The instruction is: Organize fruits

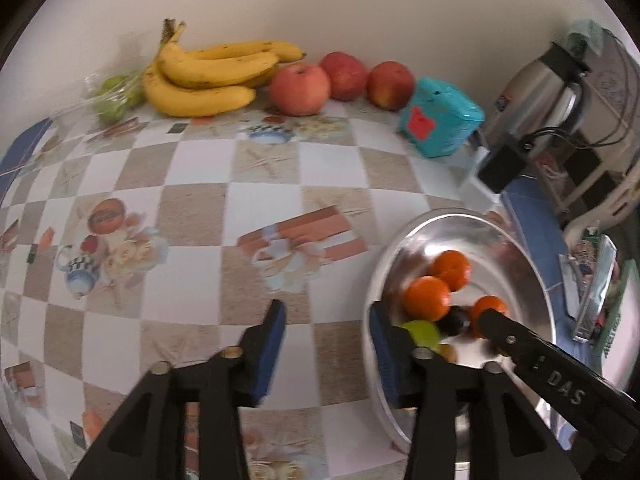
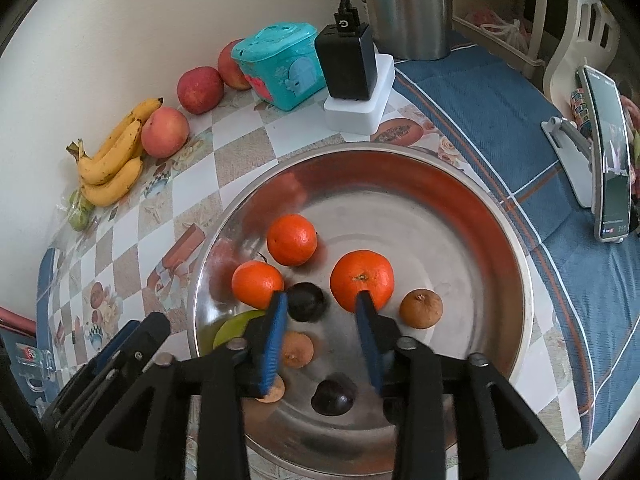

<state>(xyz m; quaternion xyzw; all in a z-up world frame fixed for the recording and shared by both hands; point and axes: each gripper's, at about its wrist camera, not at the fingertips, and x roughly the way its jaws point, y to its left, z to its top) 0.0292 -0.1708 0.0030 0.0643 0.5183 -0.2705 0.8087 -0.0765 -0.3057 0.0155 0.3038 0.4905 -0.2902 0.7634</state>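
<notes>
A steel bowl (image 2: 460, 184) holds three oranges (image 2: 362, 279), two dark plums (image 2: 306, 301), small brown fruits (image 2: 421, 308) and a green fruit (image 2: 232, 328). My right gripper (image 2: 322, 300) is open and empty above the bowl's middle. My left gripper (image 1: 328, 312) is open and empty over the tablecloth, just left of the bowl (image 1: 520, 248). Bananas (image 1: 208, 76), three apples (image 1: 300, 88) and bagged green fruit (image 1: 114, 96) lie along the far wall. The right gripper's finger (image 1: 520, 344) shows over the bowl in the left wrist view.
A teal box (image 1: 440, 120), a black charger on a white block (image 2: 352, 64), a steel kettle (image 1: 536, 88) and a phone on a stand (image 2: 608, 152) stand to the right. The checkered cloth (image 1: 240, 208) covers the table.
</notes>
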